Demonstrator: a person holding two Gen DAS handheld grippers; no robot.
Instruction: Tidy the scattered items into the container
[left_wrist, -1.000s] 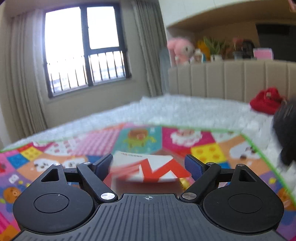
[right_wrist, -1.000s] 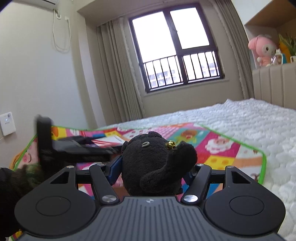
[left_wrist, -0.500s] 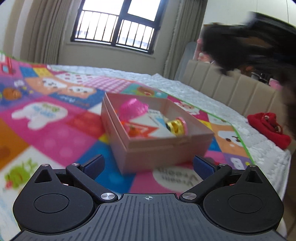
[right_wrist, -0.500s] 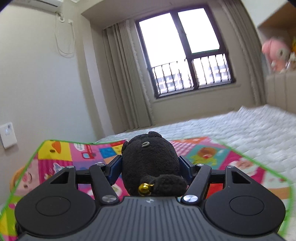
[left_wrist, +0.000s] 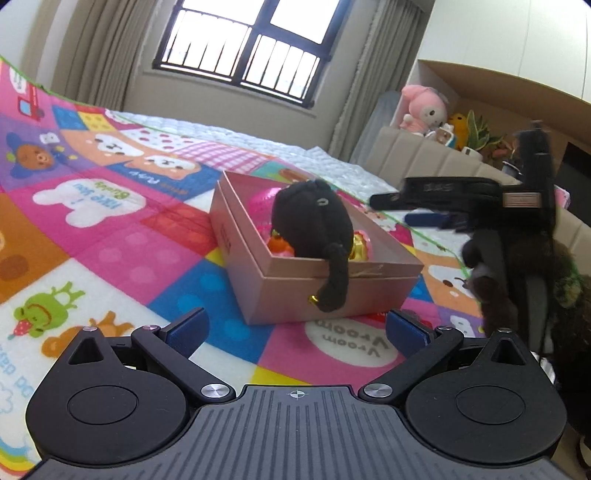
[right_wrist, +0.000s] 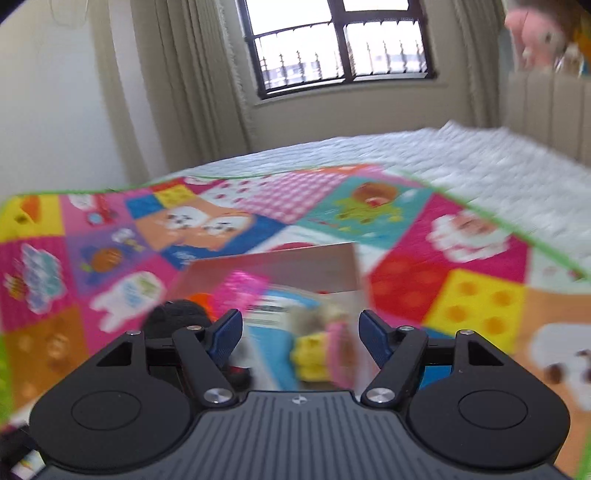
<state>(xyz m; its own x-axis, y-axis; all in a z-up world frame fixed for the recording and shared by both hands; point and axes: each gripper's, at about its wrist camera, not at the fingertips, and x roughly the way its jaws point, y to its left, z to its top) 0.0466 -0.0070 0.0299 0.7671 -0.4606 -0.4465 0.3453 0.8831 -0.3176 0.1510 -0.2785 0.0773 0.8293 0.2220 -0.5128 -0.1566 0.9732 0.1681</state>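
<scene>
Room: white bed (left_wrist: 258, 147) with a patchwork play mat (left_wrist: 110, 240) spread over it, barred window (left_wrist: 240, 48) with beige curtains behind, padded headboard (left_wrist: 424, 158) at right carrying a pink plush (left_wrist: 424, 107) and a plant. On the mat sits an open pink box (left_wrist: 314, 284), rectangular, lid off, standing flat. Inside it: a black plush (left_wrist: 312, 221), rounded body upright against the near wall, one long limb draped over the rim and hanging down the outer face, a small gold bell at its tip. Behind the plush a pink item (left_wrist: 260, 201), beside it an orange piece and a gold roll (left_wrist: 358, 245), partly hidden. Left gripper (left_wrist: 295, 328) sits low before the box, blue pads wide apart, nothing between them. Right gripper (right_wrist: 300, 334) hangs over the box, seen from the left camera as a black frame at right; its fingers are spread, nothing held. Right view is motion-blurred: box (right_wrist: 295, 266) interior, plush (right_wrist: 177, 321) at lower left, a yellow item (right_wrist: 310, 354) between the fingers' line of sight, details unreadable.
</scene>
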